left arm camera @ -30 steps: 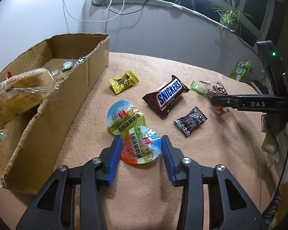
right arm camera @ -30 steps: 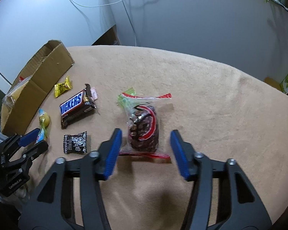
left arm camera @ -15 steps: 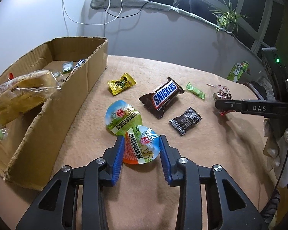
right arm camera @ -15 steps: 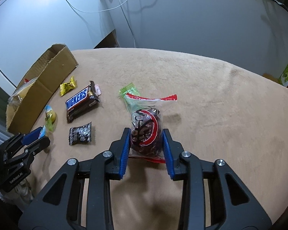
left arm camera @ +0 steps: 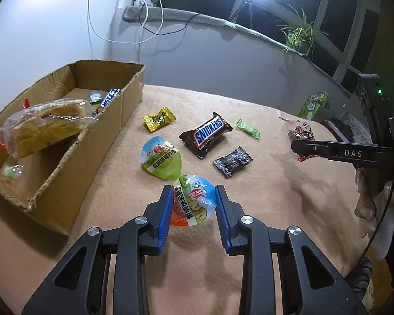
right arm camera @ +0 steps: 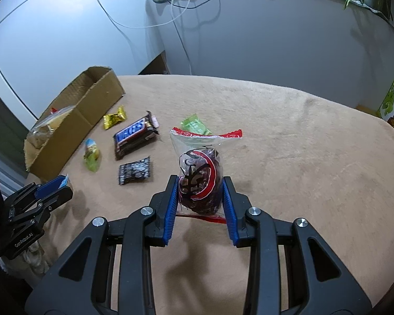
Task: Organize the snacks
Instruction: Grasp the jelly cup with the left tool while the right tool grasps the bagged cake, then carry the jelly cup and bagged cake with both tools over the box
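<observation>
My left gripper [left arm camera: 193, 202] is shut on a round orange-and-blue snack cup [left arm camera: 193, 200] and holds it above the tan table. My right gripper [right arm camera: 199, 191] is shut on a clear bag of dark red snack [right arm camera: 199, 181], lifted off the table; the bag also shows in the left wrist view [left arm camera: 299, 134]. A cardboard box [left arm camera: 110, 120] stands at the left with a wrapped bread [left arm camera: 44, 126] and small packets inside. On the table lie a green snack cup [left arm camera: 161, 160], a Snickers bar [left arm camera: 206, 136], a yellow candy [left arm camera: 159, 119], a black candy [left arm camera: 232, 161] and a green candy [left arm camera: 247, 128].
The tan cloth-covered table [right arm camera: 302, 144] ends at a grey wall behind. A green carton [right arm camera: 392, 97] stands beyond the right edge. A white cable [left arm camera: 149, 15] hangs from the sill above the box. A potted plant [left arm camera: 299, 35] sits on the sill.
Both grippers closed on their snacks and lifted them: the left on the orange snack cup, the right on the dark red bag, which rose off the table.
</observation>
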`<state>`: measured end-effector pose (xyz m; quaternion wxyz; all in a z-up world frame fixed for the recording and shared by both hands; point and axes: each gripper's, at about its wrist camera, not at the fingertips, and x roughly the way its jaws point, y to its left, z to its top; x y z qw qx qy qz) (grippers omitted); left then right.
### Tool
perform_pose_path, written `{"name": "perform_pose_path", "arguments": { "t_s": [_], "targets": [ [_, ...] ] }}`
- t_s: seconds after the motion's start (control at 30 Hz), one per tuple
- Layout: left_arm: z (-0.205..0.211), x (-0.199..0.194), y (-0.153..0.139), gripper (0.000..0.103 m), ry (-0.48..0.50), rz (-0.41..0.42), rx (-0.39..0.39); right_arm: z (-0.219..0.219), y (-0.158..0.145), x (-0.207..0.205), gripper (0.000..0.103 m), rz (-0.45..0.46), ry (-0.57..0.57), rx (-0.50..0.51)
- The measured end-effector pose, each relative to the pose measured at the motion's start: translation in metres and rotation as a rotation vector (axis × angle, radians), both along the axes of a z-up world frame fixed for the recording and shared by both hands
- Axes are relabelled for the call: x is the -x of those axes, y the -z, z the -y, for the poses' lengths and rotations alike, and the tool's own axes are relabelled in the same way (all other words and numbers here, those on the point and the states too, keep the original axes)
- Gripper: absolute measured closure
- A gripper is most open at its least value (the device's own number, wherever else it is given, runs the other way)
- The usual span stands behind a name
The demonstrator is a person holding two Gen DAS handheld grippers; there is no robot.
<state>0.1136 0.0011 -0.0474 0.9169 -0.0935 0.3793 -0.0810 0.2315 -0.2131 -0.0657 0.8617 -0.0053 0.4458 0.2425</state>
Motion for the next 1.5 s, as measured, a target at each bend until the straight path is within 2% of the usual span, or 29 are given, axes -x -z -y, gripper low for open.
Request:
{"name": "perform_pose_path", "arguments": {
  "t_s": [0.4, 0.93, 1.27, 1.5],
  "targets": [
    [-0.016, 0.028, -0.029, 0.073, -0.022, 0.077, 0.038, -0.024, -0.034, 0.02, 0.07, 0.061, -0.053, -0.012],
    [-0.094, 0.046, -0.06, 0.073, -0.147, 0.16, 0.028, -0.108, -0.082, 0.013, 0.07, 0.14, -0.171, -0.032],
    [-0.134, 0.039, -0.059, 0.073, -0.226, 0.18, 0.023, -0.173, -0.094, -0.005, 0.07, 0.158, -0.25, -0.018],
    [-0.153, 0.032, -0.052, 0.074, -0.26, 0.171, 0.019, -0.218, -0.087, -0.021, 0.07, 0.147, -0.296, 0.009]
  ]
}}
